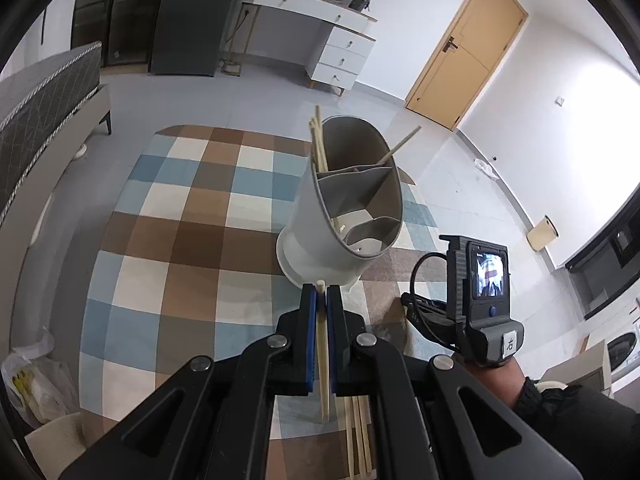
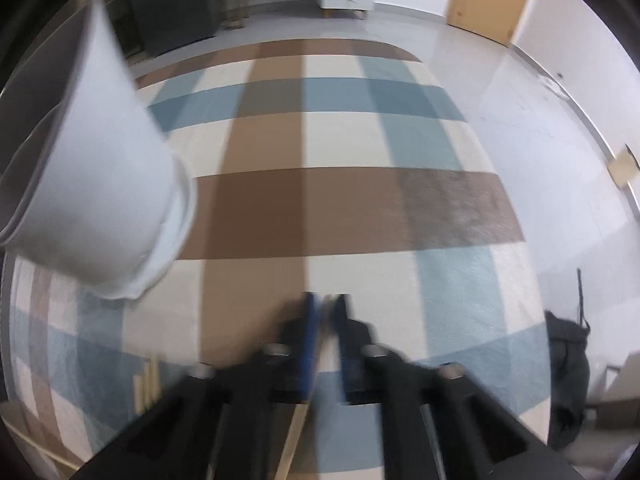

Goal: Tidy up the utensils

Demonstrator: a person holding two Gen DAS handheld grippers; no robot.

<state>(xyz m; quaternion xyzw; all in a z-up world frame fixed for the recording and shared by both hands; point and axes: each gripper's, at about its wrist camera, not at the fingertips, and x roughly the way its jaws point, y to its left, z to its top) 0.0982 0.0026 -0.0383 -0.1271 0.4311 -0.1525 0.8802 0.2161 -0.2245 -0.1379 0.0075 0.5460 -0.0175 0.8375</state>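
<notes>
A grey-white utensil holder point(image 1: 320, 224) with inner dividers stands on the checked rug point(image 1: 180, 216). Several chopsticks point(image 1: 319, 140) lean in its far compartment, and one more point(image 1: 404, 142) pokes out on the right. My left gripper point(image 1: 321, 292) is just short of the holder's base and is shut on a pale chopstick point(image 1: 323, 344). Loose chopsticks point(image 1: 358, 432) lie on the rug below it. The right wrist view is blurred. There the right gripper point(image 2: 326, 304) points down at the rug point(image 2: 360, 208), shut on a chopstick point(image 2: 296, 432), with the holder point(image 2: 100, 184) to its upper left.
The right gripper's body point(image 1: 480, 292), with its small screen, is held by a dark-sleeved hand to the right of the holder. A bed point(image 1: 44, 96) lies to the left, and a white dresser point(image 1: 340, 52) and a door point(image 1: 468, 48) are beyond. A plastic bag point(image 1: 36, 384) lies at the rug's near left, and a black bag point(image 2: 568, 380) at the right.
</notes>
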